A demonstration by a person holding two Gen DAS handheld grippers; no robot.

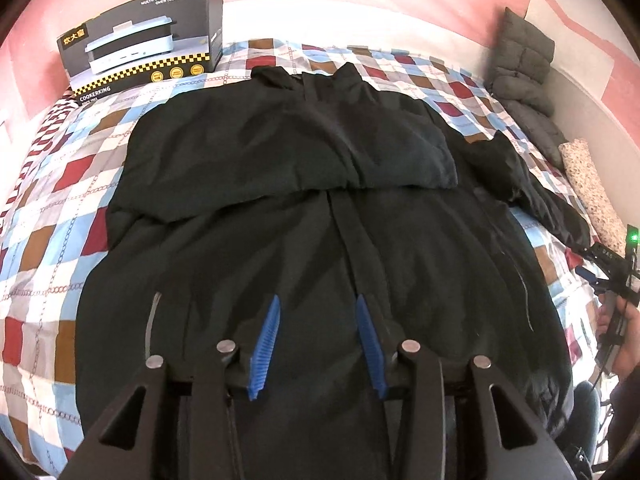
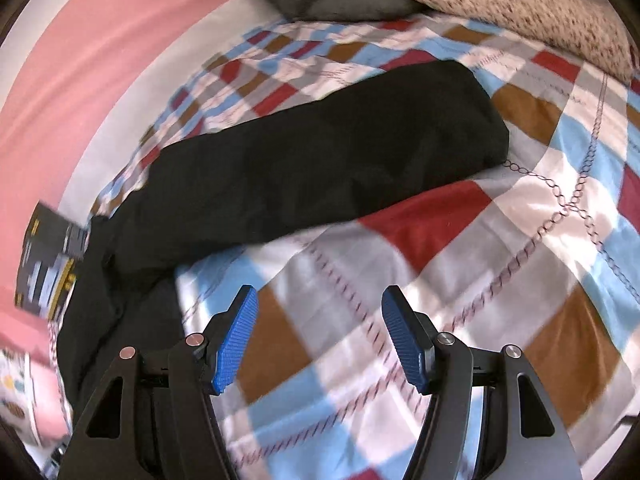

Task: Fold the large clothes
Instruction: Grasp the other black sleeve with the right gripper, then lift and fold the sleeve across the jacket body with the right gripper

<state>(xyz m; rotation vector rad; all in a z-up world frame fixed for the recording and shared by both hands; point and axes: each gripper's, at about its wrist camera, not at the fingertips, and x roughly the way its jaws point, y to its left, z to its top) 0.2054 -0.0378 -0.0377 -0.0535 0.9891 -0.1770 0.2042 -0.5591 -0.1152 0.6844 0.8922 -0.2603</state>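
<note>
A large black jacket (image 1: 304,208) lies flat on a checked bedspread (image 1: 72,216), collar at the far end. One sleeve is folded across the chest. The other sleeve (image 2: 320,152) stretches out to the right on the bedspread (image 2: 520,240). My left gripper (image 1: 318,300) is open and empty above the jacket's lower front, over the zip line. My right gripper (image 2: 318,300) is open and empty above the bedspread, just short of the outstretched sleeve. It also shows at the right edge of the left wrist view (image 1: 612,272).
A dark cooker box (image 1: 148,36) stands at the bed's far left corner. A grey padded garment (image 1: 528,76) and a speckled roll (image 1: 592,192) lie along the right side by the wall. Pink wall panels surround the bed.
</note>
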